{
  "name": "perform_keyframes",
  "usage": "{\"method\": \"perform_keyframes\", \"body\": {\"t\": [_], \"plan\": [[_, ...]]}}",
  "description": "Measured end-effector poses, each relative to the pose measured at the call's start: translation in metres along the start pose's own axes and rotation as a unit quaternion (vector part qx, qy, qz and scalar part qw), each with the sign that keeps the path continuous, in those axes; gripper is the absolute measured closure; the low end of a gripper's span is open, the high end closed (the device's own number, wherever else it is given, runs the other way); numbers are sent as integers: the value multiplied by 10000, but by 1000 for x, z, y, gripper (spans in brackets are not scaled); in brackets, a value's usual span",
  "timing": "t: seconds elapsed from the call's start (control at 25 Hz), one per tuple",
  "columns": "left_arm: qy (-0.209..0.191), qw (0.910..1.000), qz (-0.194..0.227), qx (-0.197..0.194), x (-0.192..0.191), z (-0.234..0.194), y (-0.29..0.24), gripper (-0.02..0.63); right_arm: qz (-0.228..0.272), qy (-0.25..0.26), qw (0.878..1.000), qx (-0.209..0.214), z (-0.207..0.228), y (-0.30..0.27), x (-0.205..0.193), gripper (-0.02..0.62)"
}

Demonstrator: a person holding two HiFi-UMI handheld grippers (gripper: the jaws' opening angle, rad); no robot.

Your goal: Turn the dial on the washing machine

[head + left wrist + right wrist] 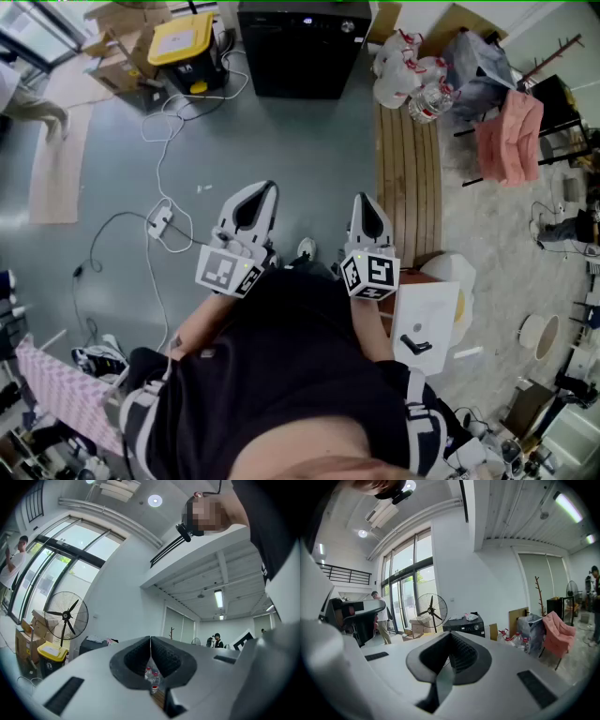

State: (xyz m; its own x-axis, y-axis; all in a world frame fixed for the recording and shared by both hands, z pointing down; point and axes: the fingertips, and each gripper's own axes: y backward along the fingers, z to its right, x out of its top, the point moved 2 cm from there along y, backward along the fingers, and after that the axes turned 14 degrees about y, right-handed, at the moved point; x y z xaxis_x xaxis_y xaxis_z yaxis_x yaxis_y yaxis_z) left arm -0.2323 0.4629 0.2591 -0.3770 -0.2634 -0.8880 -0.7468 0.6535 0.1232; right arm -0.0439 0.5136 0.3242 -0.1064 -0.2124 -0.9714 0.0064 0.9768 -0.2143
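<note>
The black washing machine (305, 47) stands at the far side of the grey floor, with a small round dial (347, 27) near its top right corner. It also shows in the right gripper view as a dark box (464, 625) beyond the jaws. Both grippers are held close to the person's body, well short of the machine. My left gripper (269, 190) is shut with nothing in it, its pads meeting in the left gripper view (150, 639). My right gripper (364, 201) is also shut and empty, and points toward the machine (450, 634).
A cable and power strip (159, 222) lie on the floor left of the grippers. A yellow-lidded bin (183, 37) and cardboard boxes sit left of the machine. A wooden bench (408, 178), water bottles (427, 98) and a pink chair (511, 136) are at the right. A fan (430, 610) stands by the windows.
</note>
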Motion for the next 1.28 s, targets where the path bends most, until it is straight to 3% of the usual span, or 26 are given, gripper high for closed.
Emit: {"method": "perform_keyframes", "body": {"t": [0.28,0.56,0.6,0.68,0.72,1.04,1.28], "plan": [[7,10000,-4,13,-6,5,-2,583,52,44,10000,44,4,4,1,571],[20,10000,4,24,-10,9,-13,583,483,118,9986,-157,21,5,22,566],[19,10000,-13,27,-12,11,-15,583,432,94,9990,-105,24,3,18,556],[7,10000,-46,29,-16,16,-19,583,321,-17,9995,25,28,-1,11,447],[-2,10000,-55,31,-18,18,-21,583,286,-53,9996,65,30,-2,9,434],[-197,9997,-74,158,-26,31,-54,583,203,-193,9992,288,64,-20,-7,434],[-212,9987,-1,470,-27,17,-80,583,203,-303,9985,411,92,-59,-13,434]]}}
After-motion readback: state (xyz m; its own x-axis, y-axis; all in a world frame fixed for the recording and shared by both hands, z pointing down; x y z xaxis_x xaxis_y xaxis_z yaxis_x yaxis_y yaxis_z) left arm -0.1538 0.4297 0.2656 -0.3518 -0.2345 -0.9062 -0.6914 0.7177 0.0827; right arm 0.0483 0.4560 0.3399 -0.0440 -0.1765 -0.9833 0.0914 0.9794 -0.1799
